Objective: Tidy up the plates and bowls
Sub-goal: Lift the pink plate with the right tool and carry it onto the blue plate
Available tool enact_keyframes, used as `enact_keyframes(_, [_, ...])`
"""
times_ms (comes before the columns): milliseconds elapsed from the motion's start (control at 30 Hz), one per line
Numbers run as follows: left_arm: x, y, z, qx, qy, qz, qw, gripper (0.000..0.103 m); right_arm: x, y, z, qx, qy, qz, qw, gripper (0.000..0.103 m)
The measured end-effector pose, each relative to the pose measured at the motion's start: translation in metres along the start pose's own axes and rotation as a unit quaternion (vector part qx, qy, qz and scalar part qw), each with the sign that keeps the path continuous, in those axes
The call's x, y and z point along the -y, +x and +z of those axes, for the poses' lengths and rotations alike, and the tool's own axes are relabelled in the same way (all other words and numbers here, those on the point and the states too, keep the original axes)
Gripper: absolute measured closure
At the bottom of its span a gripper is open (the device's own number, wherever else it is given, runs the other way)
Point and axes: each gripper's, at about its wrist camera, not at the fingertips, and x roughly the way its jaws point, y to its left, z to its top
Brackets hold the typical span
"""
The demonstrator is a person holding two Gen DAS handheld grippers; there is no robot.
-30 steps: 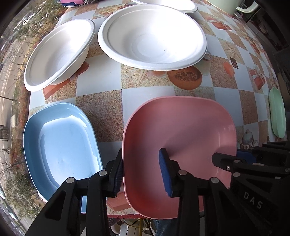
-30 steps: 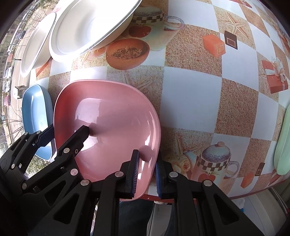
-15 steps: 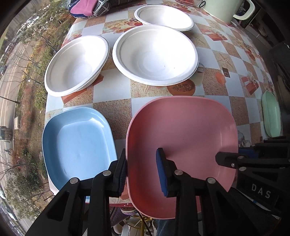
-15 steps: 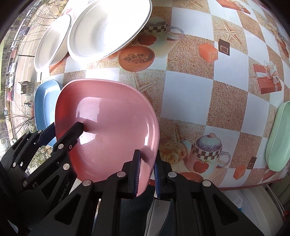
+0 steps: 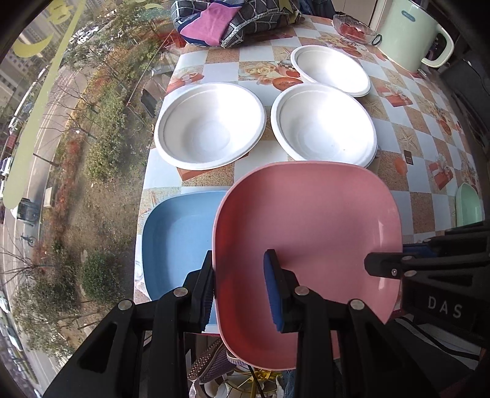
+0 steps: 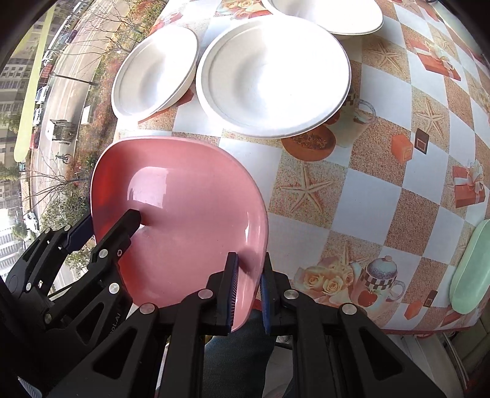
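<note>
Two hand-held grippers are holding one pink plate [image 5: 306, 232] up in the air, near the front edge of the table [image 5: 407, 147]. The left hand-held gripper [image 5: 239, 287] is pinching the plate's left rim, with one finger outside the rim and the blue pad [image 5: 274, 290] sitting inside the plate. The right hand-held gripper [image 6: 248, 287] is pinching the rim on the other side, its two pads pressing close on the thin edge.

The plate is a rounded square, so no side is looking much longer than the other. Its hollow side is facing up. In the right wrist view it is tipping, with the edge by the right hand-held gripper sitting lower.

A blue plate [image 5: 174, 242] is lying flat on the table just to the left, partly under the pink one's edge. Past them, three white bowls are sitting open side up: one on the left [image 5: 209, 125], one beside it [image 5: 324, 122] and one farther back [image 5: 330, 70]. A pale green plate [image 6: 471, 269] is lying at the table's right edge. A pale green jug [image 5: 410, 33] and some folded cloth [image 5: 226, 18] are sitting at the far end.
</note>
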Motion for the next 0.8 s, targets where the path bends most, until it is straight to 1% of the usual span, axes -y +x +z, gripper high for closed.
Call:
enact_keyframes(133, [-0.015,-0.006,-0.006,0.002,-0.016,0.011,0.9998,0.07,-0.015,0.002,0.003,-0.002,-0.014,0.007,1.0,0.087])
enact_keyframes(200, [-0.028,0.002,-0.004,-0.001,-0.025,0.01,0.9996,0.07,-0.018,0.007,0.002,-0.005,-0.017,0.013,1.0,0.087])
enact_keyframes(233, [-0.04,0.012,0.003,-0.001,-0.032,0.008,0.9995,0.07,-0.02,0.008,0.003,-0.005,-0.019,0.015,1.0,0.087])
enact_keyframes(300, [-0.049,0.016,0.007,-0.001,-0.038,0.009,0.9992,0.07,-0.023,0.014,0.002,-0.006,-0.028,0.015,0.999,0.087])
enact_keyframes(367, [-0.059,0.018,0.01,0.0,-0.042,0.013,0.999,0.07,-0.028,0.017,0.004,-0.009,-0.036,0.015,0.999,0.087])
enact_keyframes(500, [-0.079,0.015,0.003,0.002,-0.056,0.019,0.9983,0.07,-0.038,0.026,0.007,-0.014,-0.054,0.014,0.998,0.087])
enact_keyframes(567, [-0.087,0.017,0.0,0.002,-0.063,0.021,0.9978,0.07,-0.042,0.026,0.017,-0.017,-0.063,0.012,0.998,0.087])
enact_keyframes(667, [-0.098,0.021,-0.002,-0.002,-0.076,0.02,0.9969,0.07,-0.046,0.033,0.023,-0.019,-0.072,0.01,0.997,0.087])
enact_keyframes(800, [-0.113,0.023,-0.001,-0.012,-0.08,0.025,0.9964,0.07,-0.05,0.046,0.029,-0.028,-0.073,0.013,0.997,0.087])
